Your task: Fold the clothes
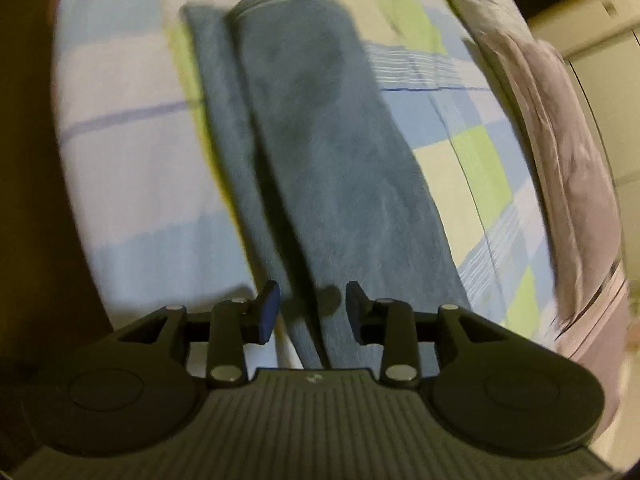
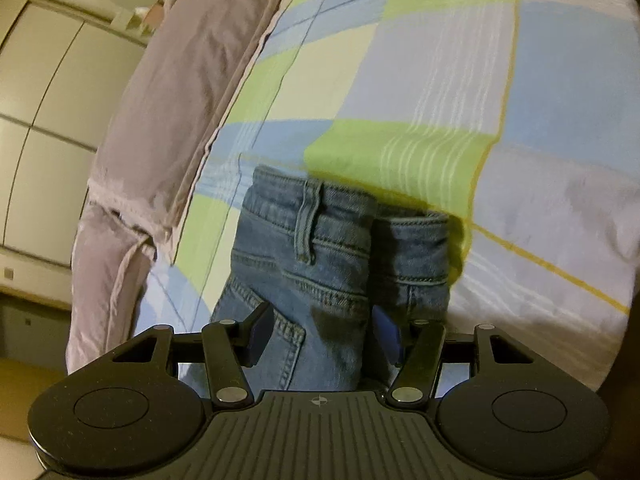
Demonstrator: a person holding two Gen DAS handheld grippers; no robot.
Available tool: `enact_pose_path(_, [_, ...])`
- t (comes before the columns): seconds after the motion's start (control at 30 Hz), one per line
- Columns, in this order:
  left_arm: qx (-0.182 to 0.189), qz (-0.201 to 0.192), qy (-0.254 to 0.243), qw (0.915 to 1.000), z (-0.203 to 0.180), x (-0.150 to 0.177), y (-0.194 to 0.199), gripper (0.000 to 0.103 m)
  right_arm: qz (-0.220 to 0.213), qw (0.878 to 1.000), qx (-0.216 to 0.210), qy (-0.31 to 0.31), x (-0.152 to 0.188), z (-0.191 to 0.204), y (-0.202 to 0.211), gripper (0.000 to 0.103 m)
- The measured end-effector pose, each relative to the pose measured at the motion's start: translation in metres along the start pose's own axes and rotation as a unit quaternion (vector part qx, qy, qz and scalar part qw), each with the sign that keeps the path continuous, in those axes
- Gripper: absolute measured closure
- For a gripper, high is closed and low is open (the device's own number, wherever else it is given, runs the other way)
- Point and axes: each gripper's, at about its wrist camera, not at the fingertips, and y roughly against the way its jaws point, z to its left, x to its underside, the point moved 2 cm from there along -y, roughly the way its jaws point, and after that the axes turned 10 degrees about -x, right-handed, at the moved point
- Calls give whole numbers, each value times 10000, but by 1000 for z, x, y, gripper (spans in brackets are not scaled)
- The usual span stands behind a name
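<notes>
The jeans [image 2: 304, 264] lay lengthwise on the checked bedsheet [image 2: 420, 80], legs doubled together, waistband under the right gripper [image 2: 320, 334]. Both it and the left gripper [image 1: 312, 310] stood parted astride the denim, clamping nothing. Heavy, limp denim probably wants pinching at the thick waistband and hems.

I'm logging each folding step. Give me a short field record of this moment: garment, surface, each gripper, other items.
garment: jeans, folded lengthwise, lying flat
surface: checked bedsheet in blue, green and white
left gripper: open, over the leg end of the jeans, nothing pinched
right gripper: open, fingers either side of the waistband end, pads not pressing
other: mauve pillow at the bed's edge, beside the jeans but apart from them
</notes>
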Motion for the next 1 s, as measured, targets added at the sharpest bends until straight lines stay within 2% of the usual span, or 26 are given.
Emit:
enact_pose_path(0.1, [88,37,202,9997,6,4,-5,72,82,10000,-4,31,1,-3,1,44])
enact_pose_path(0.37, [248,-114,599,9978,7,7,-16,72,-25,9999,-135,44,-7,-8,8,44])
enact_pose_path(0.5, [245,-48,530,9983,8,11,-6,72,-27,9998,-157,100,-11,-4,4,44])
enact_pose_path(0.6, [477,-63,631,9968,11,11,7,72,4,9997,-189,121,-10,-4,4,44])
enact_pose_path(0.67, [706,-163,522,9960,6,9,7,72,20,9997,-217,107,-9,-6,7,44])
enact_pose_path(0.77, [658,-99,253,9975,-3,7,-6,72,32,9998,-211,26,-6,-11,8,44])
enact_pose_path(0.87, [479,-135,155,9986,-4,8,-23,80,48,9998,-217,-3,-4,-14,9,44])
enact_pose_path(0.93, [491,-231,124,9985,-5,9,-24,85,40,9998,-219,17,-5,-15,10,44])
enact_pose_path(0.97, [490,-275,94,9984,-5,9,-25,94,33,9997,-224,25,-5,-15,11,44])
enact_pose_path(1.0, [467,-306,8,9984,-7,9,-25,95,15,9997,-224,26,-7,-16,11,44])
